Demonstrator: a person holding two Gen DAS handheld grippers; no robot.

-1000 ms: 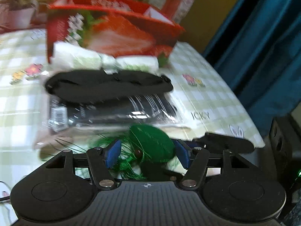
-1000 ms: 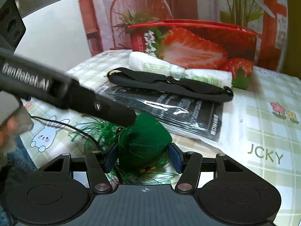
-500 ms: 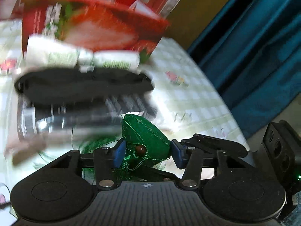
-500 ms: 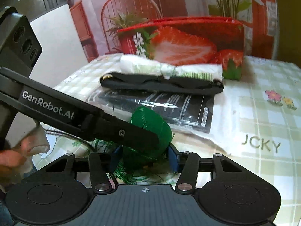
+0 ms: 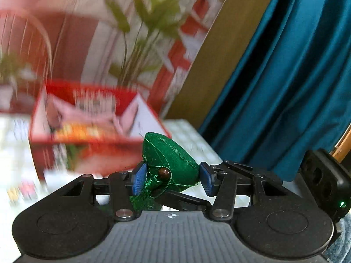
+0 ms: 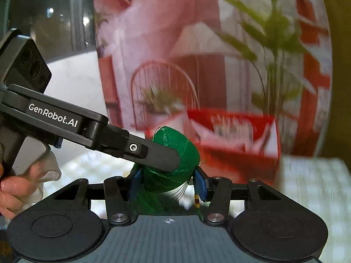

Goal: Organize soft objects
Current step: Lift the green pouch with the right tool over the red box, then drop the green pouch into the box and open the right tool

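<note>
Both grippers pinch one green stuffed ornament point(image 5: 170, 160) between them, lifted clear of the table; left gripper point(image 5: 171, 178) has its blue pads point(image 5: 138, 177) pressed on either side of the ornament, jaws about half closed and just been closing onto it; a brown bead point(image 5: 164, 173) and shiny green cord sit on the near face, just inside the left pad; green tassel threads hang below the jaws. Right gripper point(image 6: 166, 180) grips the same ornament point(image 6: 175, 164) from the other side, pads point(image 6: 200, 184) tight on it, jaws roughly half closed, also just been closing; thin dark threads and a small yellow-red bead point(image 6: 196, 199) dangle by its right pad. From the right wrist view the left gripper's black finger point(image 6: 153, 155) lies across the front of the ornament, a hand point(image 6: 13, 188) on its handle at far left. Ahead of both grippers, beyond the ornament, an open red box point(image 5: 87, 120) with strawberry print, blurred; checked tablecloth point(image 6: 313, 186) under and right of it; blue curtain point(image 5: 285, 76) off to the right of the left gripper; printed backdrop with plants behind the box.
</note>
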